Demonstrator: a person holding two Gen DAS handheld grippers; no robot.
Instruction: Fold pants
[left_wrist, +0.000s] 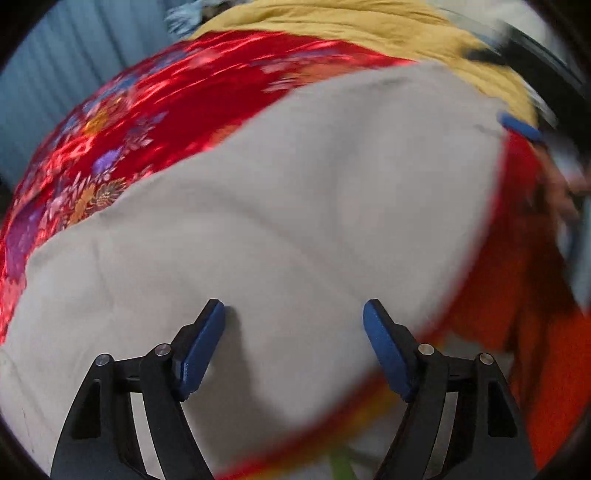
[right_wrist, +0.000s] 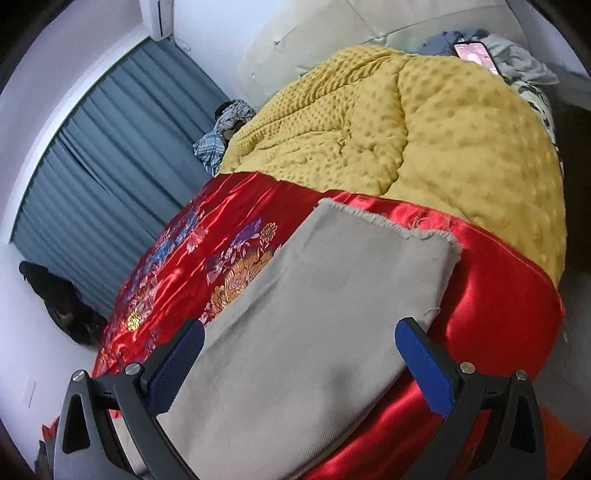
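Red satin bedspread (right_wrist: 491, 273) carries grey pants (right_wrist: 295, 332) flat for folding; left gripper (left_wrist: 293, 314) and right gripper (right_wrist: 299, 343) hover, jaws apart, apparently gripping nothing.

A home bedroom — quilted bed (right_wrist: 443, 122), curtains (right_wrist: 110, 155), wall air-conditioner (right_wrist: 159, 18).

Pants (right_wrist: 314, 314) lying flat on the satin cover (right_wrist: 240, 229) before me, quilt (right_wrist: 424, 122) heaped behind them, phone (right_wrist: 474, 55) atop clothes beyond the quilt, curtain (right_wrist: 110, 158) off to my left.
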